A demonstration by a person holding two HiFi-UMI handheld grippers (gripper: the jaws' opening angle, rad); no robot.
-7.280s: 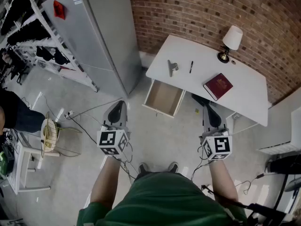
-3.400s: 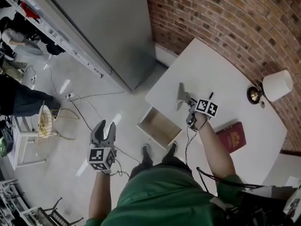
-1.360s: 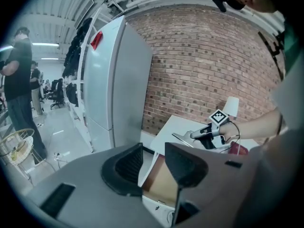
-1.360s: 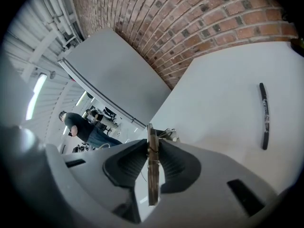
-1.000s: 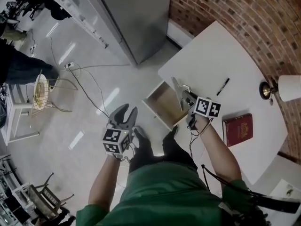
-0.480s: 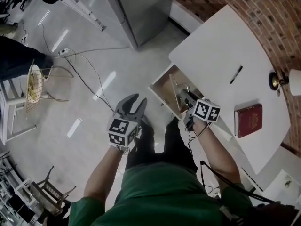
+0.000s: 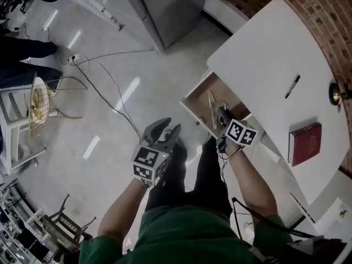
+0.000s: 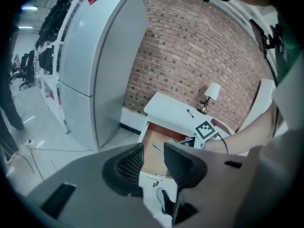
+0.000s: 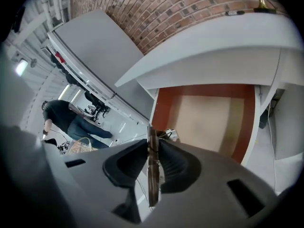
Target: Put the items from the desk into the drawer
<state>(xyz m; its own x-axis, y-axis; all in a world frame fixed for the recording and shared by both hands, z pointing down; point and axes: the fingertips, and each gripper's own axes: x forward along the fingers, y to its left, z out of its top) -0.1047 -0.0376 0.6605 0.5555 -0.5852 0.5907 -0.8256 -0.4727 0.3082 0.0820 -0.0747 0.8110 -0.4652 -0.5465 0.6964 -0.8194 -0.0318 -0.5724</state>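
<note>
Seven seconds back the metal clip (image 7: 212, 100) lay on the white worktop (image 7: 258, 48) beside the pen (image 7: 292, 86), and both my grippers hung free over the floor. Now my right gripper (image 7: 219, 113) is clamped on the clip and holds it over the open drawer (image 7: 195, 95). In the right gripper view both pads press on the clip (image 9: 152, 170), which stands on edge as a thin strip between them. I cannot tell whether it touches the drawer's bottom. The pen and the red book (image 7: 306, 143) lie where they did on the worktop.

My left gripper (image 7: 165, 132) has come in closer, low over my legs. Its jaws stand a little apart with nothing between them (image 8: 149, 163).

The lamp (image 7: 336, 94) stands at the worktop's far end, well apart from the drawer. A fridge (image 7: 165, 4) rises to the drawer's left against the brick wall (image 7: 324, 4). Cables (image 7: 110, 84) trail over the floor (image 7: 82, 125), and a person (image 9: 71, 120) stands farther off.

In the right gripper view the drawer's pale bottom (image 9: 213, 118) lies wide ahead of the clip, bounded by red-brown walls. The worktop's edge (image 9: 213, 49) hangs over the drawer's back. The clip's tip sits near the drawer's front left corner.
</note>
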